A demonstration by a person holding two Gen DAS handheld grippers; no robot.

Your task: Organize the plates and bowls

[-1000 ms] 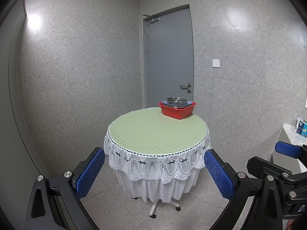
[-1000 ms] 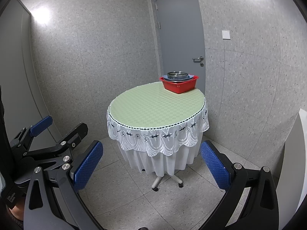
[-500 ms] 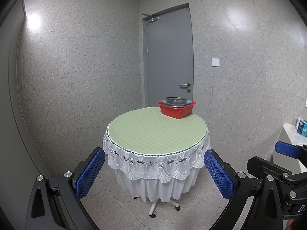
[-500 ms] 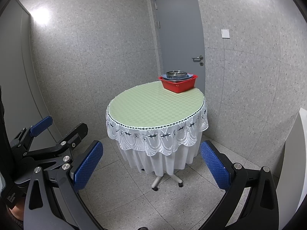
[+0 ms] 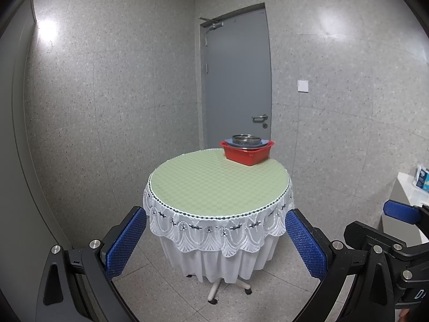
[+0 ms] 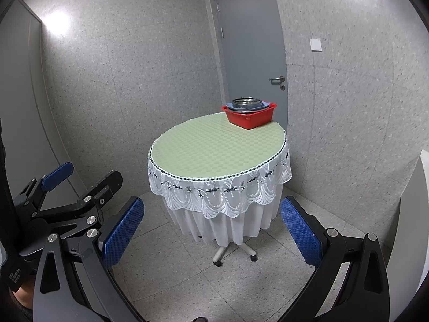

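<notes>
A red plastic basin [image 5: 248, 153] stands at the far edge of a round table [image 5: 214, 185] with a green checked top and white lace skirt. In the basin sit a blue plate [image 5: 264, 142] and a metal bowl [image 5: 246, 139] stacked on it. The basin [image 6: 250, 115], bowl [image 6: 248, 102] and table [image 6: 214, 150] also show in the right wrist view. My left gripper [image 5: 215, 244] is open and empty, well short of the table. My right gripper [image 6: 211, 230] is open and empty, also short of the table.
A grey door [image 5: 237, 80] is behind the table. A white counter [image 5: 410, 193] with a blue-and-white packet [image 5: 423, 178] is at the right. The table stands on a wheeled base [image 6: 233, 252] on a tiled floor. Grey walls close in on both sides.
Both grippers have drifted back slightly from the table, so it looks a little smaller and higher in frame. Jaws stay open.
</notes>
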